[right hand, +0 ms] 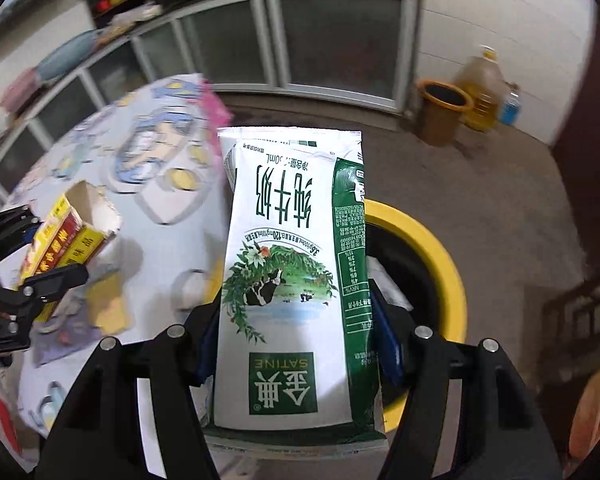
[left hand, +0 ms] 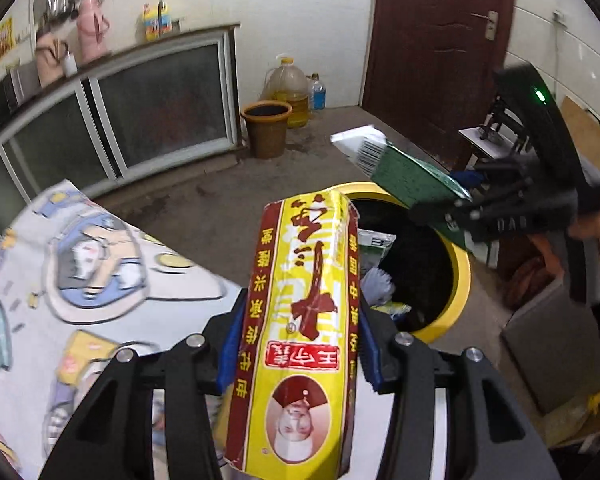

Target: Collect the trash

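Left gripper: my left gripper point(left hand: 296, 344) squeezed the yellow box point(left hand: 300, 332) between its blue pads point(left hand: 367, 354).
Yellow box: it was thin cardboard, long and a bit bent, with red bands and red writing. From my right camera its far end point(right hand: 90, 208) looked torn open and empty inside. It hung over the edge of the table point(left hand: 40, 300), just beside the trash bin point(left hand: 458, 280).
Right gripper: my right gripper point(right hand: 296, 344) was closed tight on the milk carton point(right hand: 292, 280).
Milk carton: it was smooth and flat, white in front and green on the side, with a picture of a cow and leaves. Its top was pinched into a flat strip. It was held in the air over the bin.
Trash bin: it was round with a fat yellow rim and dark inside. It stood on the gray floor point(left hand: 228, 200).
Table: a soft cloth with cartoon pictures covered it.
Hard to see: the milk carton hid most of the bin from my right camera. I saw some paper bits point(left hand: 376, 276) in the bin, but I could not tell what they were. The cloth looked blurry.
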Available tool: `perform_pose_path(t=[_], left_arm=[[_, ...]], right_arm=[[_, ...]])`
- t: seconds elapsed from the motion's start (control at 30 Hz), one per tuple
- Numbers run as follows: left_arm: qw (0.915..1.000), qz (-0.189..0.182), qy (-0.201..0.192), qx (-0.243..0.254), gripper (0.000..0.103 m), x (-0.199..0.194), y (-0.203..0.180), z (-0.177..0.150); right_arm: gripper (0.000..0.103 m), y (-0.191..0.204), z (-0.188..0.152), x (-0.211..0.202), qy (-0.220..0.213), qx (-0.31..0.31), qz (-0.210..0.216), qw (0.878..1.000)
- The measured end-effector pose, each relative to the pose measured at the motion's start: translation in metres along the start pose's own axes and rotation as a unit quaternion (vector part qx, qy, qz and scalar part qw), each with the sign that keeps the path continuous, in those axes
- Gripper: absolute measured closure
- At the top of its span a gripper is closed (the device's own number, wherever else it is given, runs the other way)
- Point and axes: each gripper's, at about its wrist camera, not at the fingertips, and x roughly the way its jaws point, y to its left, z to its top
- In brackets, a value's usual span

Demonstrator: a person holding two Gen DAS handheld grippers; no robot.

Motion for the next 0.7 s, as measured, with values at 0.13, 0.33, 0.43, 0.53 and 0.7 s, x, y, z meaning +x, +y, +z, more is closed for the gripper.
perform_pose_path(t=[0.13, 0.33, 0.43, 0.53, 0.7], left_arm=[[0.9997, 0.004, 0.020, -0.015, 0.058, 0.036, -0.022, 0.012], [0.9966, 0.000, 0.048, -0.067, 0.049, 0.076, -0.036, 0.024], [0.9943, 0.015, 0.046, -0.095, 0.023, 0.082, -0.035, 0.028], [0.9916, 0.025, 0.034, -0.123, 0.009, 0.072, -0.030, 0.028], [0.9858, 0.053, -0.003, -0.159, 0.008, 0.038, -0.018, 0.016]], right_arm=[[0.042, -0.030, -0.012, 0.027, 0.023, 0.036, -0.019, 0.999], [0.041, -0.060, -0.023, 0.056, 0.045, 0.089, -0.022, 0.995], [0.029, -0.065, -0.022, 0.057, 0.041, 0.109, -0.025, 0.993], [0.028, -0.068, -0.023, 0.052, 0.035, 0.105, -0.047, 0.993], [0.024, -0.086, -0.039, 0.034, 0.021, 0.130, -0.060, 0.989]])
